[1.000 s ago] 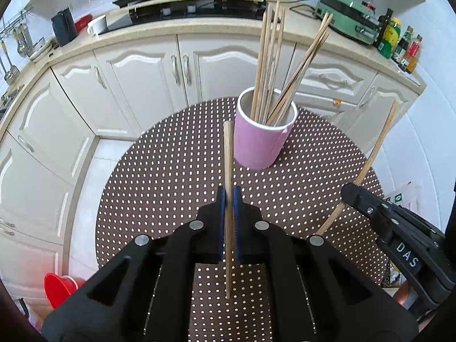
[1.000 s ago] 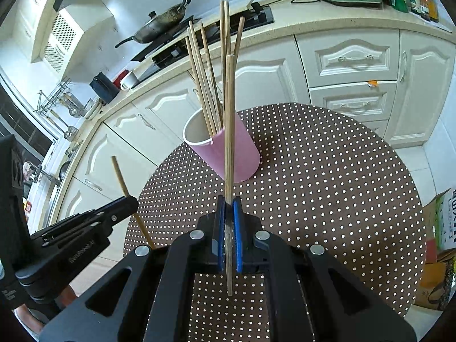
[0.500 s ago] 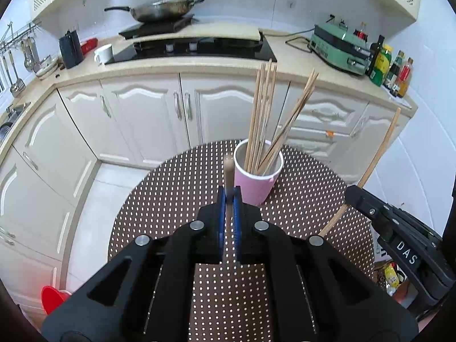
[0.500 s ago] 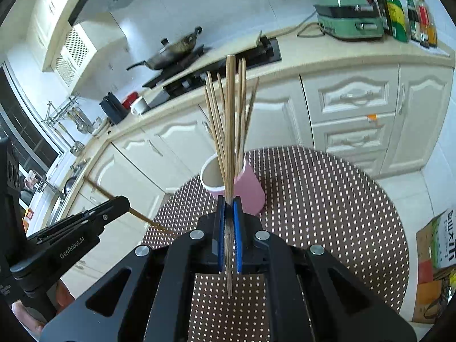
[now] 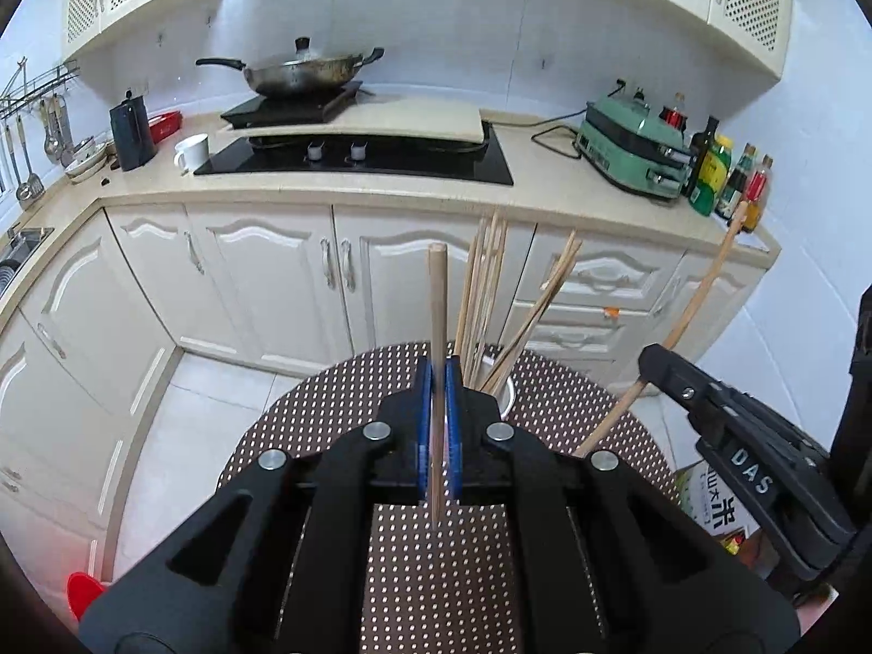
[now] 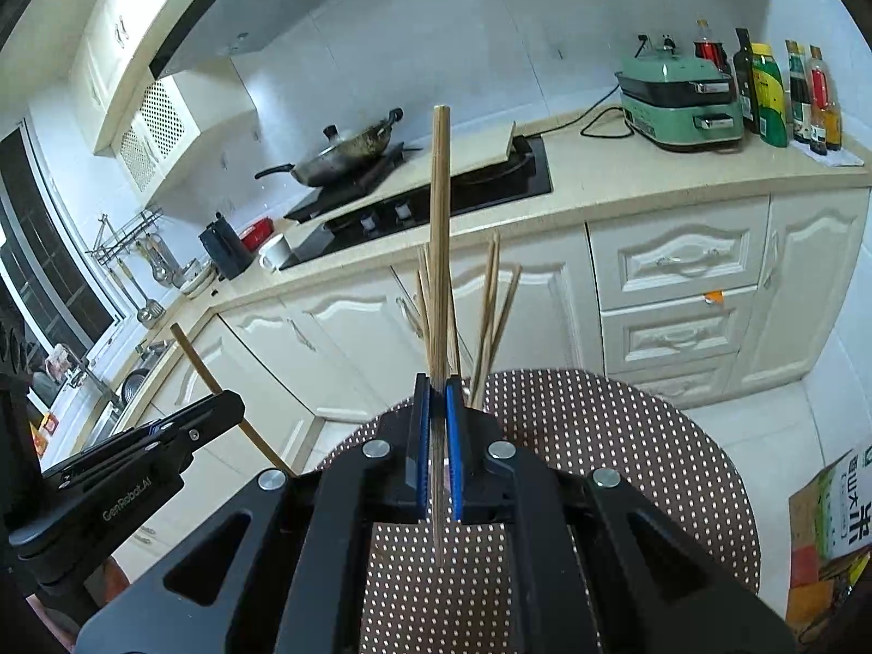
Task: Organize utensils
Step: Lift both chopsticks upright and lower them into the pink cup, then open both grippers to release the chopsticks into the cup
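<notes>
Left gripper [image 5: 437, 381]: jaws closed on a single wooden chopstick [image 5: 437, 316], which stands near upright between the blue pads, its upper end above the jaws and its lower end projecting below them. Right gripper [image 6: 437, 387]: jaws closed on a second chopstick [image 6: 440, 229], likewise near upright and projecting well above the jaws. Both grippers are held above the dotted round table [image 5: 436, 572], pointing obliquely downward. The cup [image 5: 506, 393], largely hidden behind the left gripper, stands on the table just beyond it and holds a bundle of chopsticks [image 5: 485, 294] leaning apart.
</notes>
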`<state>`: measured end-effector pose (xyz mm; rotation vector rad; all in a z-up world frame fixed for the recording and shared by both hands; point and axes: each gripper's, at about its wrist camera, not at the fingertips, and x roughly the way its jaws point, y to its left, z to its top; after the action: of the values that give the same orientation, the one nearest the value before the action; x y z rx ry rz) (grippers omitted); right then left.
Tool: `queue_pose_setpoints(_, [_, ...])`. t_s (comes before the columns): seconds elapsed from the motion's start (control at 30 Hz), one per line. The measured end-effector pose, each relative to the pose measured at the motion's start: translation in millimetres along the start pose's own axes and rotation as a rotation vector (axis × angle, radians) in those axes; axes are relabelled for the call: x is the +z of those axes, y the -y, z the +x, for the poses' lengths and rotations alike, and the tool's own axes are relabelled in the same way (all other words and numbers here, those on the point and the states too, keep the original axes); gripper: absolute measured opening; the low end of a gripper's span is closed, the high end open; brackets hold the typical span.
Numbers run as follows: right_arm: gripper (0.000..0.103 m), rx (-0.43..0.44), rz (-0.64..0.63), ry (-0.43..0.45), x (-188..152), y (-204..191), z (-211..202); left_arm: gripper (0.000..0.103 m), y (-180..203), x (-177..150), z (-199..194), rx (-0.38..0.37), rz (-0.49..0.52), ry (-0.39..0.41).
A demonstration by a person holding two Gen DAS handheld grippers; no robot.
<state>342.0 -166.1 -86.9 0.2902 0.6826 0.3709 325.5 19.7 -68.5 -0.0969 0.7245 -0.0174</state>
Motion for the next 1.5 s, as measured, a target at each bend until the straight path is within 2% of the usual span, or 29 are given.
queue_pose_setpoints(0.2, [0.004, 0.000, -0.001, 0.027, 15.6, -4.2, 12.1, 0.006, -2.6, 21.6, 2.4, -0.028, -0.020, 0.031])
queue_pose_setpoints(0.5, [0.004, -0.009, 0.003, 0.052, 35.3, -1.9, 30.8, 0.006, -1.1, 52.9, 15.9, -0.031, -0.017, 0.058])
queue_pose_setpoints(0.8, [0.004, -0.030, 0.020, 0.013, 37.9, 9.0, 61.7, 0.006, 1.6, 61.4, 55.3, -0.045, -0.007, -0.017])
queue_pose_setpoints(1.27, [0.004, -0.028, 0.023, -0.072, 15.3, 13.9, 90.4, 0.006, -0.5, 36.6, 118.0, -0.011, 0.017, -0.174])
queue_pose_setpoints(1.43, [0.004, -0.034, 0.027, -0.110, 6.3, 15.7, 99.1, 0.006, -2.1, 29.6, 132.8, -0.009, 0.011, -0.208])
queue_pose_setpoints(1.5, [0.005, -0.037, 0.029, -0.121, 3.9, 17.0, 101.4, 0.006, -2.5, 27.9, 135.4, -0.021, 0.010, -0.196])
